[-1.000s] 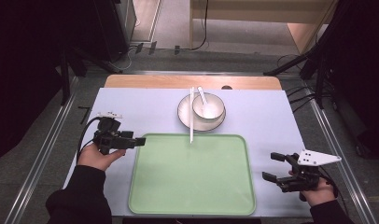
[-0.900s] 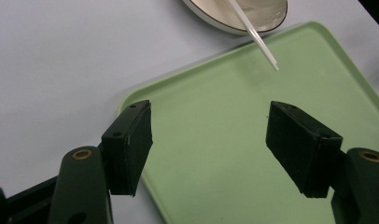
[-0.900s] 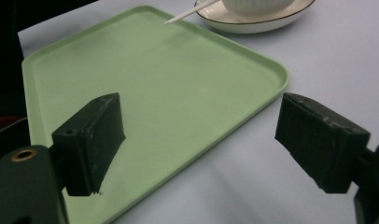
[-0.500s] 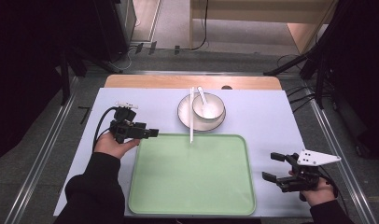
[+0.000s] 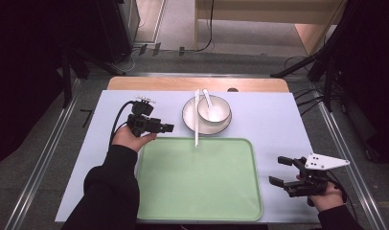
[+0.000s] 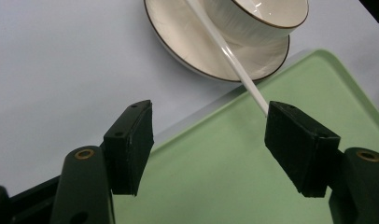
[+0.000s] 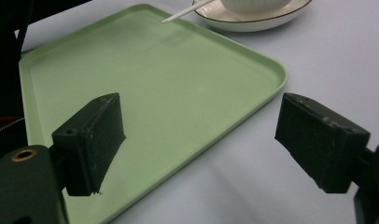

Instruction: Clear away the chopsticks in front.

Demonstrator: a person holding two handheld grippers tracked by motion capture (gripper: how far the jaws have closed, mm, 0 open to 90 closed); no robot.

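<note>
1. Chopsticks [image 5: 196,117], white and lying as a pair, rest across the saucer [image 5: 190,120] with their far ends past the plate's rear edge and their near tips overhanging the back rim of the green tray [image 5: 197,211].

2. Left gripper [image 5: 166,128] hovers just off the tray's rear left corner, its jaws spread wide and empty, aimed toward the chopsticks' near tips; in the left gripper view the white sticks [image 6: 234,58] run down to one jaw's upper edge, though contact cannot be confirmed.

3. Right gripper [image 5: 283,171] sits well apart at the tray's right side, held low above the pale blue table cover [image 5: 274,120], jaws likewise parted with nothing between them.

4. Judged from these positions, the step in hand appears to be the approach to the chopsticks, with no grasp yet made.

5. The next move would likely call for bringing the open jaws astride the thin sticks near their overhanging tips and closing squarely, since slender, smooth sticks could roll or split apart under an off-centre pinch.

6. Containers: a cream bowl [image 5: 214,110] stands on the saucer and holds a white spoon [image 5: 208,99], its handle leaning on the rear rim; whether the bowl holds anything else cannot be told.

7. The tray's green floor lies bare, only the chopstick tips reaching over its edge.
</note>
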